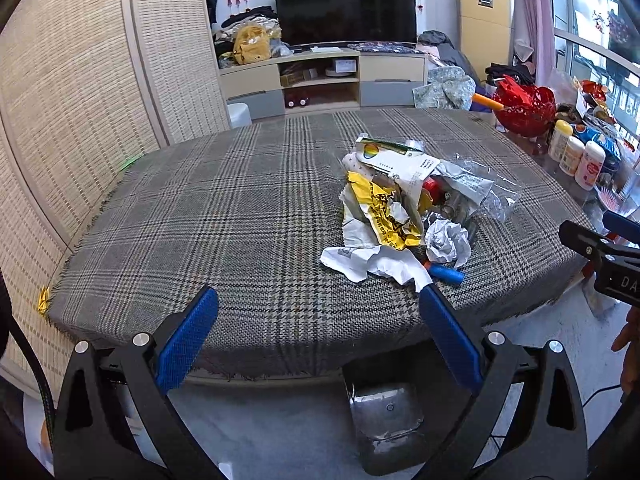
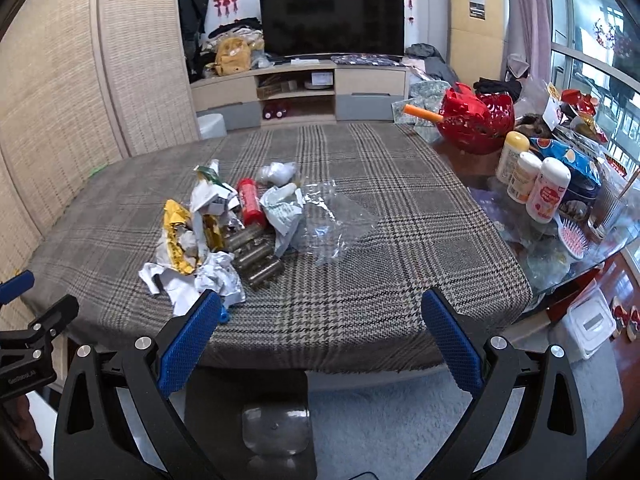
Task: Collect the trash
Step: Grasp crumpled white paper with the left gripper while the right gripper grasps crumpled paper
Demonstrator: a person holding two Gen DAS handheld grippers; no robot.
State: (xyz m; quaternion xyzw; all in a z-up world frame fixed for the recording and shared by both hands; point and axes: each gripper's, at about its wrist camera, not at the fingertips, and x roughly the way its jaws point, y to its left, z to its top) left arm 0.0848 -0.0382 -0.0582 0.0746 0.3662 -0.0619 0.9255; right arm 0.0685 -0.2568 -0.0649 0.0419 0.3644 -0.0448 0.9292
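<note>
Left gripper (image 1: 318,300) and right gripper (image 2: 321,304) both gape wide and empty at the near bench (image 2: 360,300) edge. Trash pile (image 2: 224,232) lies mid-bench: yellow wrapper (image 1: 380,212) with unreadable print, red tube (image 2: 251,204), crumpled paper (image 1: 446,242). Gripper lettering unreadable.

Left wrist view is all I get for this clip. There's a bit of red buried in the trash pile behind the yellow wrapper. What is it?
Observer: In the right wrist view it is a red tube, lying flat with nearly its whole length showing.
Operator: Is anything beside it that my view hides?
Observer: Several brown cylinders lie side by side, just nearer the camera than the tube and next to the crumpled white paper.
Operator: And the right tongs? I only see their edge.
Observer: The right tongs are open, with nothing held between them.
</note>
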